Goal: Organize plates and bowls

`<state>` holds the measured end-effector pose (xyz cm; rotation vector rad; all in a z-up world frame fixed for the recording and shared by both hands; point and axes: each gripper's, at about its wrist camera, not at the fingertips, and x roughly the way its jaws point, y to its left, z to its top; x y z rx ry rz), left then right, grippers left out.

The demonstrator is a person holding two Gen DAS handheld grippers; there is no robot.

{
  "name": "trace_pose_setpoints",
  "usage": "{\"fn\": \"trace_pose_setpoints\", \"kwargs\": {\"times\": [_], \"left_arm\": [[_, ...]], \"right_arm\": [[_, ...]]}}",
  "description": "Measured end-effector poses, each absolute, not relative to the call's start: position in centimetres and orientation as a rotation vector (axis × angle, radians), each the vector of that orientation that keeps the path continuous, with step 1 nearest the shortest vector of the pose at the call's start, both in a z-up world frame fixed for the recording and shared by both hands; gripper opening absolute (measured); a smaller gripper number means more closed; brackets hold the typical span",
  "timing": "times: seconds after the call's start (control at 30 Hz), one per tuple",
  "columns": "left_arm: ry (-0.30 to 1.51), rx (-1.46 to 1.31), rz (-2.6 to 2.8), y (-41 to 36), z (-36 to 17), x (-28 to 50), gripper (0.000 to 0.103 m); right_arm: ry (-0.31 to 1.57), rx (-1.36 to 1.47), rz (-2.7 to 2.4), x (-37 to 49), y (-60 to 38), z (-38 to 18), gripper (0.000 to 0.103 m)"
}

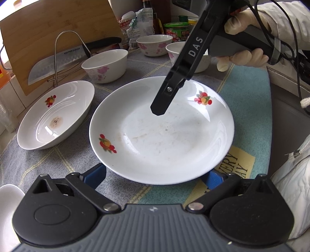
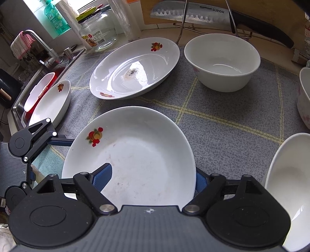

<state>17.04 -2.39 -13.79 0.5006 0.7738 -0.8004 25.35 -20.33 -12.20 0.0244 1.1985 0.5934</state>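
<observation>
A round white plate [image 1: 160, 133] [image 2: 135, 155] with fruit decals lies on the grey checked mat [image 2: 222, 124]. My right gripper [image 2: 152, 180] straddles its rim: the left blue finger [image 2: 104, 178] sits over the plate's inside, while the right finger [image 2: 200, 182] is outside, behind the rim. That inner finger [image 1: 160, 102] stands well in from the rim, so the jaws look open. My left gripper [image 1: 155, 176] is wide open at the plate's opposite edge, which hides both of its fingertips. A stained oval dish [image 1: 56, 116] [image 2: 133, 67] lies beside the plate.
Floral white bowls [image 1: 104, 66] [image 1: 154, 44] [image 2: 222, 62] [image 2: 290, 184] stand around. A small plate [image 2: 52, 100] rests by the sink [image 2: 38, 77]. A knife [image 2: 193, 13] on a wire rack, a cutting board [image 1: 58, 25], a glass jar [image 2: 96, 31] and food packets line the back. A gloved hand [image 1: 242, 56] holds the right gripper.
</observation>
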Motion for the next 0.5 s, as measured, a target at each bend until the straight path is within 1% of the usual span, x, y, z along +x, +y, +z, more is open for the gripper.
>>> {"fn": "trace_pose_setpoints", "kwargs": {"times": [0.13, 0.5], "left_arm": [[0.761, 0.542, -0.827, -2.49, -13.51, 17.03, 0.102], [0.776, 0.524, -0.873, -2.09, -13.35, 17.88, 0.102]], "right_arm": [[1.196, 0.024, 0.591, 25.28, -20.36, -12.14, 0.088], [1.203, 0.028, 0.58, 25.19, -20.41, -12.05, 0.087]]}}
